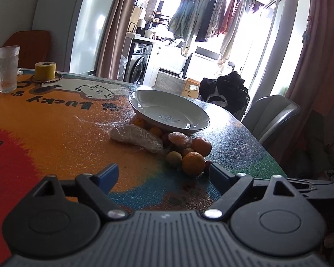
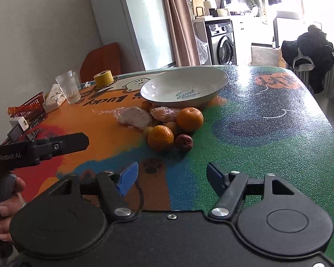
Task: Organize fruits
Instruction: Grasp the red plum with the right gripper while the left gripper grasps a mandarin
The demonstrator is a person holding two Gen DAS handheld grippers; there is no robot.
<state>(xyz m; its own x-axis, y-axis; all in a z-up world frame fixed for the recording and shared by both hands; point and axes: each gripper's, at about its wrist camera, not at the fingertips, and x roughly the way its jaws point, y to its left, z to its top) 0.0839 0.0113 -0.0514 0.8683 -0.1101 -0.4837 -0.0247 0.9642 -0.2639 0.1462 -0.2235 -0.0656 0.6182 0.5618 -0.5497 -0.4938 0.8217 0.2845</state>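
Observation:
A white "Sweet" plate rests tilted on a pile of fruit on the colourful table. In front of it lie two oranges, a small yellow fruit, a dark red fruit and two plastic-wrapped items. My left gripper is open and empty, just short of the near orange. My right gripper is open and empty, a little before the pile. The left gripper's body shows at the left in the right wrist view.
A glass, a yellow tape roll, a red basket and a tissue box stand at the table's far left. Chairs stand by the right edge, one draped with dark clothes.

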